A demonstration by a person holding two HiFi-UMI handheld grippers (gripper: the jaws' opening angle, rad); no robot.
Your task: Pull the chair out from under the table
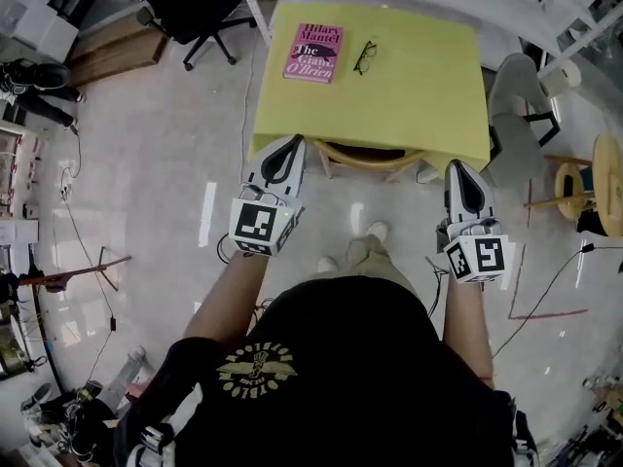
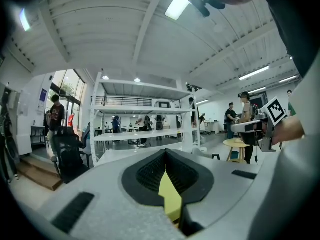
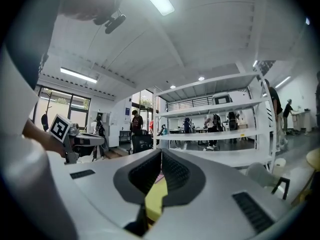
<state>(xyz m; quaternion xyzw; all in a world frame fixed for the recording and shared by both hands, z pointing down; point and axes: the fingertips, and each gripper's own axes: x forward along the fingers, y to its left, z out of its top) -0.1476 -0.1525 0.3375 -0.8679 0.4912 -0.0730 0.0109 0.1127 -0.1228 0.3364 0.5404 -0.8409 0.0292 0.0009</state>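
Observation:
The yellow table (image 1: 419, 86) stands straight ahead in the head view. The chair (image 1: 368, 160) is tucked under its near edge, and only the curved wooden back rail shows. My left gripper (image 1: 289, 144) is shut and empty, its tips at the table's near left corner, left of the rail. My right gripper (image 1: 458, 168) is also shut and empty, by the table's near right corner, right of the rail. Neither touches the chair. In the left gripper view the left gripper (image 2: 165, 153) has its jaws together, with a yellow strip of table (image 2: 170, 198) below them. The right gripper (image 3: 161, 153) looks the same in its own view.
A pink book (image 1: 313, 52) and a pair of glasses (image 1: 365, 55) lie on the table. A black office chair (image 1: 195, 8) stands at the far left, a grey chair (image 1: 516, 90) and a round wooden stool (image 1: 574, 188) at the right. White shelving (image 2: 140, 134) rises behind the table.

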